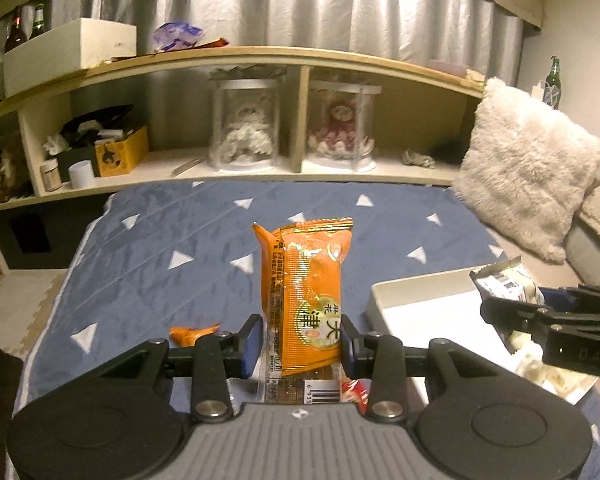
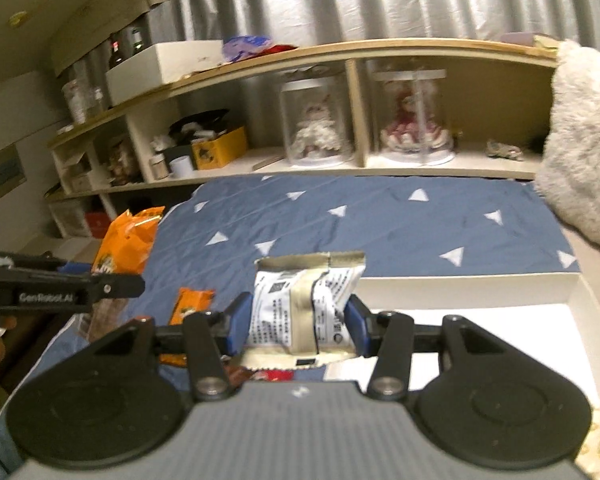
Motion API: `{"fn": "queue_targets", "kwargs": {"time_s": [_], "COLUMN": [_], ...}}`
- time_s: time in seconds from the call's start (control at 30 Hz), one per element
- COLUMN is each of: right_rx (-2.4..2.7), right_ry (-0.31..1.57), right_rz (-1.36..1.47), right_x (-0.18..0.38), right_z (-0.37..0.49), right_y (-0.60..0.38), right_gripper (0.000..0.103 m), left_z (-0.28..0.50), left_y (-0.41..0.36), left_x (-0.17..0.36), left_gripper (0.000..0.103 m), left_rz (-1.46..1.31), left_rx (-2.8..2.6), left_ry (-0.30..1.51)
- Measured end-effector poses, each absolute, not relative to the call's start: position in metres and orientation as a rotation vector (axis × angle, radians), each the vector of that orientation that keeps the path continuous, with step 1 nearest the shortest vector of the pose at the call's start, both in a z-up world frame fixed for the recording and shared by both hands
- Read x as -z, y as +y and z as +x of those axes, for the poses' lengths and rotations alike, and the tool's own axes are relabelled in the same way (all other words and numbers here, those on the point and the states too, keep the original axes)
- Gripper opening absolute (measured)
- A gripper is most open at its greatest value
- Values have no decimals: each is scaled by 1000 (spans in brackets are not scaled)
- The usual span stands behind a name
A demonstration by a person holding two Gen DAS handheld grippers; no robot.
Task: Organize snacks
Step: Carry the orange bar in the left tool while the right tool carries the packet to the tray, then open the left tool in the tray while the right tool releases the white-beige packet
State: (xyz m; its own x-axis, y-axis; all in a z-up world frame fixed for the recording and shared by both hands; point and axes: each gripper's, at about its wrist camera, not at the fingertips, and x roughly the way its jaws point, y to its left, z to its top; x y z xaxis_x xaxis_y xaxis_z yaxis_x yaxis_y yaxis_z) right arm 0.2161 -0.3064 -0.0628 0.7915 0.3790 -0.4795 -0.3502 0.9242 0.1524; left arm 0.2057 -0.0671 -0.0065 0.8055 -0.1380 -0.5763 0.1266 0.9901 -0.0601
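Left wrist view: our left gripper [image 1: 300,344] clamps an orange snack packet [image 1: 306,296] upright above the blue blanket [image 1: 160,240]. Right wrist view: our right gripper [image 2: 300,322] pinches a white snack packet [image 2: 306,304] beside the white box [image 2: 500,280].

A shelf unit [image 1: 260,60] is standing behind the bed cover [image 1: 180,240]. An open box [image 1: 400,300] is lying on the cover's right side, a small packet [image 1: 192,334] left of it. A cushion [image 1: 528,168] is leaning at far right.
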Motion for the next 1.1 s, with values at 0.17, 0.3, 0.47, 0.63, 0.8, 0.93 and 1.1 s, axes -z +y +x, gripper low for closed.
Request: {"fn": "queue_targets", "kwargs": {"time_s": [0.17, 0.3, 0.47, 0.63, 0.8, 0.93, 1.1], "right_rx": [-354, -315, -268, -236, -204, -193, -189], "right_ry": [519, 530, 557, 604, 655, 707, 770], "right_rz": [67, 83, 95, 108, 130, 126, 124], "right_x": [60, 62, 70, 82, 97, 109, 123], "right_z": [217, 220, 224, 234, 241, 246, 252], "right_y": [-328, -346, -368, -384, -399, -405, -410], "right_gripper": [56, 56, 56, 56, 56, 56, 56], "left_z": [215, 221, 233, 250, 267, 283, 305], "left_y": [-94, -116, -144, -169, -185, -193, -199], "left_x": [6, 14, 32, 50, 67, 81, 93], "left_gripper": [41, 41, 41, 41, 41, 41, 41], "left_rz": [-43, -45, -88, -122, -144, -167, -193], "left_rx": [181, 213, 254, 278, 277, 273, 265], "left_ry": [618, 640, 701, 747, 795, 836, 869]}}
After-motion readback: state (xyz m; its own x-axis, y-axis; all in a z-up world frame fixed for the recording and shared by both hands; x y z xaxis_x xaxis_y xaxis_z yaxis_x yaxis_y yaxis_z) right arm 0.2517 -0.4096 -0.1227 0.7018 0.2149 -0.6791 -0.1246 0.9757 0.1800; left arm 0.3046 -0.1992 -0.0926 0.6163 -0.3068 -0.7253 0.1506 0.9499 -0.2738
